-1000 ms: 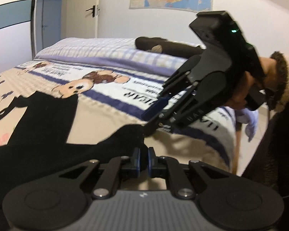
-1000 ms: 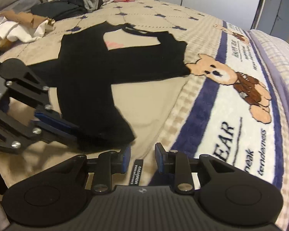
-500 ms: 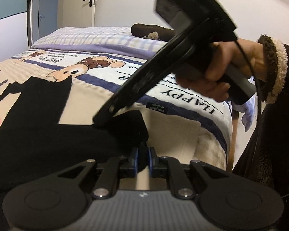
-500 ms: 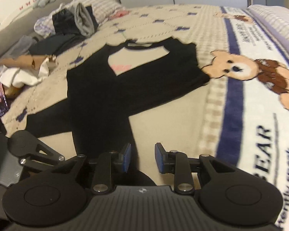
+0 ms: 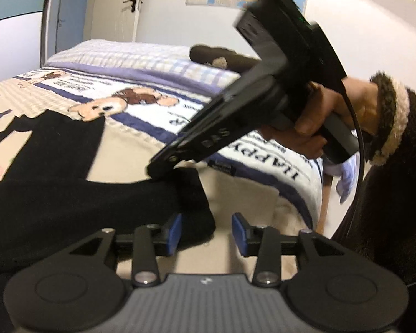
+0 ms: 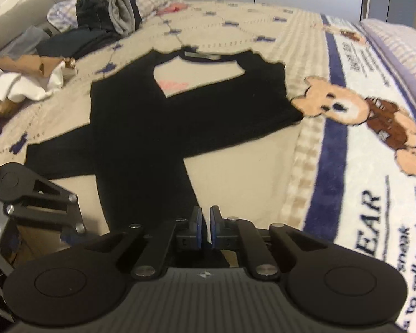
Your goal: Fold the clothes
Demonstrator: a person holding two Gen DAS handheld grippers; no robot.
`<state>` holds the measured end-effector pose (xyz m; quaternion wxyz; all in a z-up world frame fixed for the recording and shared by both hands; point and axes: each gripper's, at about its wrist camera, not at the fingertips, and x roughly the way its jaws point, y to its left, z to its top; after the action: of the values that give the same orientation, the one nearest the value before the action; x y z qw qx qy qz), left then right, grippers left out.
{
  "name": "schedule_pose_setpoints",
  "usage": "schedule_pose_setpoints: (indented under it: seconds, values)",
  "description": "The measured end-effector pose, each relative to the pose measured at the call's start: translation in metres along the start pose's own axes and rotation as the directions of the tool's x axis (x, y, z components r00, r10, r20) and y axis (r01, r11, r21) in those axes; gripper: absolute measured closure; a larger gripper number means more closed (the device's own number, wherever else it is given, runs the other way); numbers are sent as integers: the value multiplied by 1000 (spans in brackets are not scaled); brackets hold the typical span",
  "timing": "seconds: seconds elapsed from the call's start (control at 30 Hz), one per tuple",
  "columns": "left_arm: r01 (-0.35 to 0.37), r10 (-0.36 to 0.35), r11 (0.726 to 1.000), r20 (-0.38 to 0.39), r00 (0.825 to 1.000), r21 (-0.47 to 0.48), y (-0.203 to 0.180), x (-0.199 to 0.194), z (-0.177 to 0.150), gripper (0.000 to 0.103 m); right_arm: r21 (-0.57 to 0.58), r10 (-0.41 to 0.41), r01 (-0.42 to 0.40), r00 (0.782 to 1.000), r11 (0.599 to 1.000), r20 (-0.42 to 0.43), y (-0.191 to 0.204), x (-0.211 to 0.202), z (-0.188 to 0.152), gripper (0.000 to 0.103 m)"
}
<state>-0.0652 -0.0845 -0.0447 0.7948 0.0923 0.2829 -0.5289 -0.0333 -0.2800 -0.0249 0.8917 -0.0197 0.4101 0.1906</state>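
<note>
A black long-sleeved shirt [image 6: 197, 105] lies spread on the bed with a sleeve [image 6: 144, 183] running toward me. In the right wrist view my right gripper [image 6: 206, 226] has its blue pads nearly together, and the sleeve's end runs in between them. Seen from the left wrist, the right gripper [image 5: 162, 169] pinches the cuff's far corner, with a hand [image 5: 316, 122] on its handle. My left gripper [image 5: 207, 233] is opening. The cuff [image 5: 192, 208] lies slack by its left pad, and neither pad presses on it.
The bed carries a beige and blue bear-print blanket [image 6: 344, 149]. Piled clothes [image 6: 105, 19], white cloth and cardboard [image 6: 33, 75] sit at its far left. A dark cushion [image 5: 222, 59] lies on the pillow end. The bed's edge drops off at the right [image 5: 319, 194], beside a fur-cuffed sleeve [image 5: 388, 127].
My left gripper's jaws went from shut on the cuff to apart, letting it go. The right gripper swung in over the cuff and its jaws closed on the sleeve's end.
</note>
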Motion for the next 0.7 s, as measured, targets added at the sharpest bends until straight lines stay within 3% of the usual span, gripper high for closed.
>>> schedule_pose_setpoints:
  seconds: [0.2,0.47,0.6,0.7]
  values:
    - [-26,25,998,-25,999,-56,16,5,-7,52,-5,6,-5,999,1000,38,5,-15,-3,96]
    - [-27,25,998,-24,999,-53,15,4,-14,48,-116,-41,34,998,993,-58,19,3,-20,96]
    - [-31,31,997,-13,999,-64,14,-7,-14,46,-106,-46,40,998,994,-50,20,0,-19,96]
    - [-45,45,995,4,999,-88,16,-21,-15,43,-89,-51,49,998,995,-30,20,-10,-19,83]
